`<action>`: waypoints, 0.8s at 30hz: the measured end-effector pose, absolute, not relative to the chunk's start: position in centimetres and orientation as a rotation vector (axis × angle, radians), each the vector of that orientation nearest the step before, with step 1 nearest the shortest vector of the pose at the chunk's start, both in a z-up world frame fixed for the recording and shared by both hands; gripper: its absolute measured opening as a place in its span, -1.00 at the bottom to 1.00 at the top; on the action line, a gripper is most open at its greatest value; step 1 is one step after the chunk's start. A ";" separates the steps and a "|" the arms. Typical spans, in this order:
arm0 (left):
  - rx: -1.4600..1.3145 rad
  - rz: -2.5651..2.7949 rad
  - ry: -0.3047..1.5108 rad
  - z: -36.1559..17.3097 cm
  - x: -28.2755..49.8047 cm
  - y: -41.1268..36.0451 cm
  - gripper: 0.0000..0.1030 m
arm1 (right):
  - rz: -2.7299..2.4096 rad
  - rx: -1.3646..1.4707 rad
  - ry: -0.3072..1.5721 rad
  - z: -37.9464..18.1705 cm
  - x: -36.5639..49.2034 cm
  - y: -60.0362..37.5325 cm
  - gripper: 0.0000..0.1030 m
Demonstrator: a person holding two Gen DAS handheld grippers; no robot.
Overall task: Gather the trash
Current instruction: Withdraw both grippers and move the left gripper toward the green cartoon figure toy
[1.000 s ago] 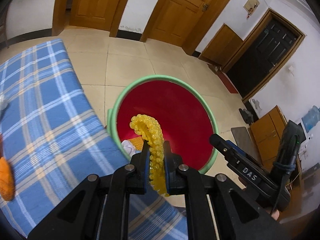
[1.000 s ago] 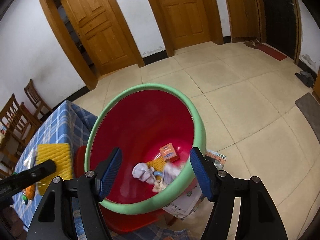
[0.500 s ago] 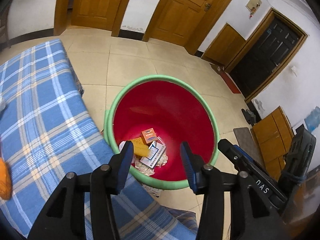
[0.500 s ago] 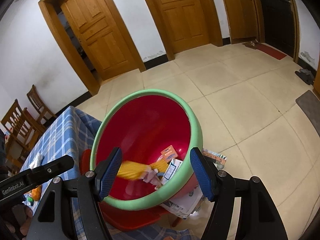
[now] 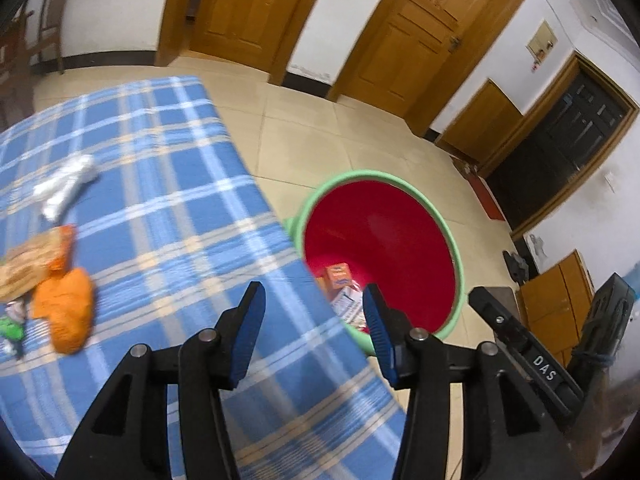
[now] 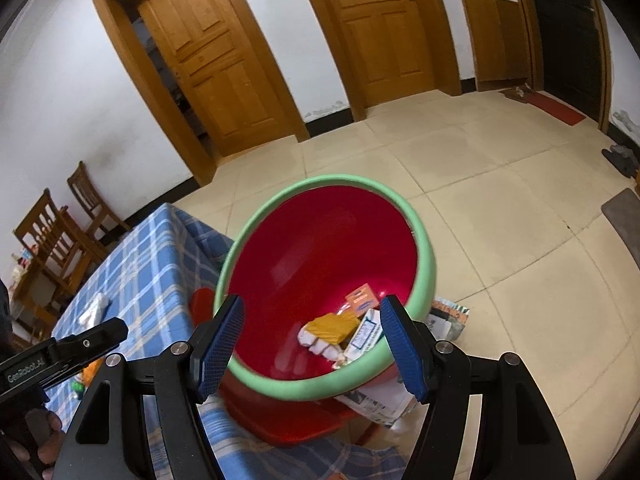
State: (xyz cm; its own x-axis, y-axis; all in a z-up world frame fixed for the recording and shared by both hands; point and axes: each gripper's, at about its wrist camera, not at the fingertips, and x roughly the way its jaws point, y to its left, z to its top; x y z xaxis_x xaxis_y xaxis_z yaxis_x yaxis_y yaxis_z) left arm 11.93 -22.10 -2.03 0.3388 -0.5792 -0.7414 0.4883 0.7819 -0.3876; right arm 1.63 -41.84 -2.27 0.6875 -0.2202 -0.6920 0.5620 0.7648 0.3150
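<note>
A red bin with a green rim (image 5: 452, 248) (image 6: 424, 248) stands beside the blue plaid table (image 5: 168, 208) (image 6: 148, 248). Inside lie a yellow sponge (image 6: 332, 326), an orange box (image 6: 362, 296) (image 5: 338, 274) and white paper scraps (image 6: 366, 336). On the table lie an orange crumpled wrapper (image 5: 66, 316), a snack bag (image 5: 36, 258), a white crumpled wrapper (image 5: 66, 188) (image 6: 94, 308) and a green scrap (image 5: 10, 330). My left gripper (image 5: 312, 320) is open and empty over the table edge. My right gripper (image 6: 310, 344) is open and empty in front of the bin.
The bin sits on a red stool (image 6: 280, 420) with papers (image 6: 384, 400) under it. Wooden chairs (image 6: 60, 236) stand at the table's far end. Wooden doors (image 5: 400, 40) line the far wall. A grey mat (image 6: 624, 216) lies on the tiled floor.
My left gripper opened and the yellow sponge dropped into the bin. The left gripper then swung left over the table. The right gripper stayed open by the bin.
</note>
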 end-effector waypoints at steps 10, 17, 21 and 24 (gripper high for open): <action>-0.117 -0.567 0.945 -1.1 11.7 -15.4 -0.02 | -0.382 0.517 0.697 -1.4 2.5 -38.3 0.39; -0.133 -0.467 0.923 -1.5 12.1 -10.5 -0.01 | -0.334 0.488 0.724 -1.2 3.5 -35.7 0.39; -0.135 -0.393 0.909 -1.9 12.5 -7.8 -0.01 | -0.306 0.481 0.756 -1.5 4.3 -34.2 0.39; -0.134 -0.336 0.908 -2.7 12.9 -6.0 -0.01 | -0.288 0.480 0.772 -1.8 4.7 -33.4 0.39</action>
